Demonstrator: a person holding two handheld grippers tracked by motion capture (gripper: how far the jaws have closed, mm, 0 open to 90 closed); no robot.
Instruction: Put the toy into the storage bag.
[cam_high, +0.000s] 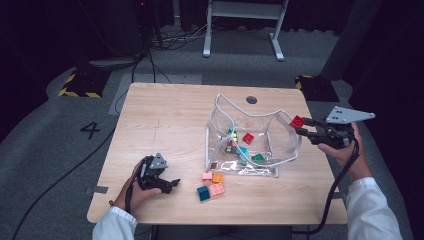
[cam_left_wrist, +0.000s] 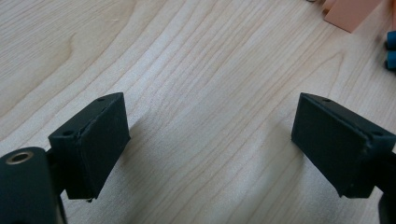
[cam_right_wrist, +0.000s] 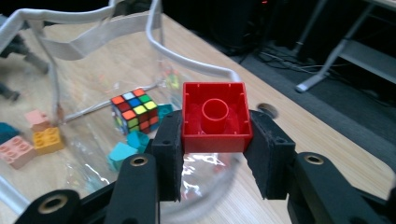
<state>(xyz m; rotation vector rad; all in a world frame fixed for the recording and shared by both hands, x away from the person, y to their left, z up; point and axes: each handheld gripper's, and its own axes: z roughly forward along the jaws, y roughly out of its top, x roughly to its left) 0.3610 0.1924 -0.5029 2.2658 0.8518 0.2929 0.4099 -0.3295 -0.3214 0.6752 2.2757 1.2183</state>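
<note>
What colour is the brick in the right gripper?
Red: the brick sits clamped in the right gripper, hollow underside towards the camera. Clearest in the right gripper view.

- The desk (cam_high: 165, 120) is light wood with rounded corners and a round cable hole (cam_high: 251, 100) near its far edge.
- Grey carpet (cam_high: 45, 150) covers the floor, marked with a number 4 (cam_high: 90, 130).
- Yellow-black hazard tape (cam_high: 80, 93) edges a dark stand base.
- A white table frame (cam_high: 243, 30) stands far behind, cables (cam_high: 175, 37) beside it.
- The surroundings are dark.
</note>
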